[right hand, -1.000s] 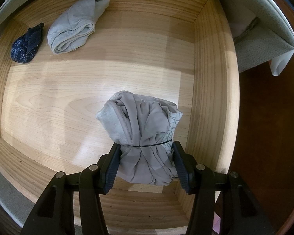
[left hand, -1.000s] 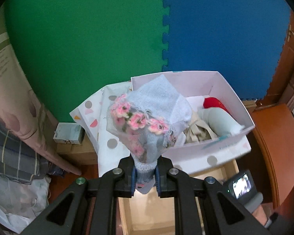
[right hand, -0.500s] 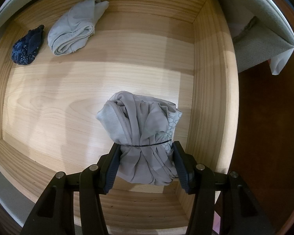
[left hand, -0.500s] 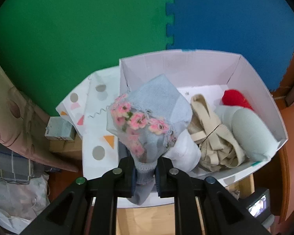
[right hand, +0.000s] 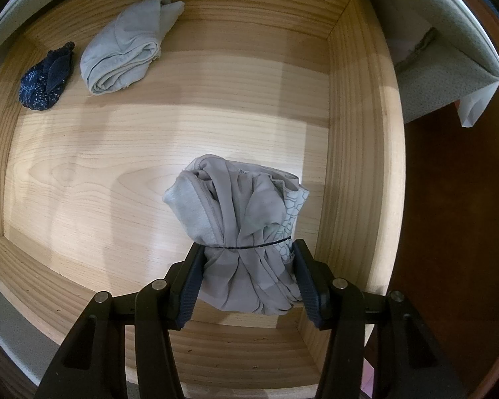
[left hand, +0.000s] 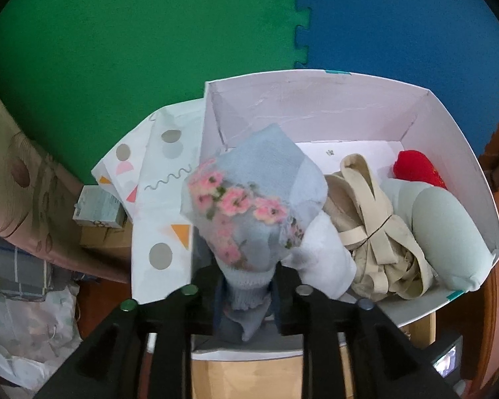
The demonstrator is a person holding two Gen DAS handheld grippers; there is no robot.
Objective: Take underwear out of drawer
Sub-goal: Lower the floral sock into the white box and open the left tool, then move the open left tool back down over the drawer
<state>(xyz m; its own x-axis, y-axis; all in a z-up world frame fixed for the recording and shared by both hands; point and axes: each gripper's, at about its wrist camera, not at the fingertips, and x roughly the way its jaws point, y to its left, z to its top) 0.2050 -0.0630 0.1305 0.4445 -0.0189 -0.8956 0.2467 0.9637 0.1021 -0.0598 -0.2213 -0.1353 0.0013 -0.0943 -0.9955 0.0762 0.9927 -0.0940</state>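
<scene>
Two hand-held grippers: left (left hand: 246, 302) opening around floral underwear (left hand: 249, 212), right (right hand: 248, 279) clamping grey bundle (right hand: 239, 232) beside drawer wall (right hand: 359, 166).

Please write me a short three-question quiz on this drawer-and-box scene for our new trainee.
1. True or false: the right gripper is shut on a grey bundle of underwear tied with a thin black band.
2. How many pieces of cloth lie loose on the floor of the wooden drawer?
3. Multiple choice: the pale blue floral-lace underwear at the left gripper hangs over: A) the white cardboard box; B) the wooden drawer; C) a metal sink.

Key: 1 true; 2 two, the folded grey piece and the dark blue piece; 3 A.
</scene>
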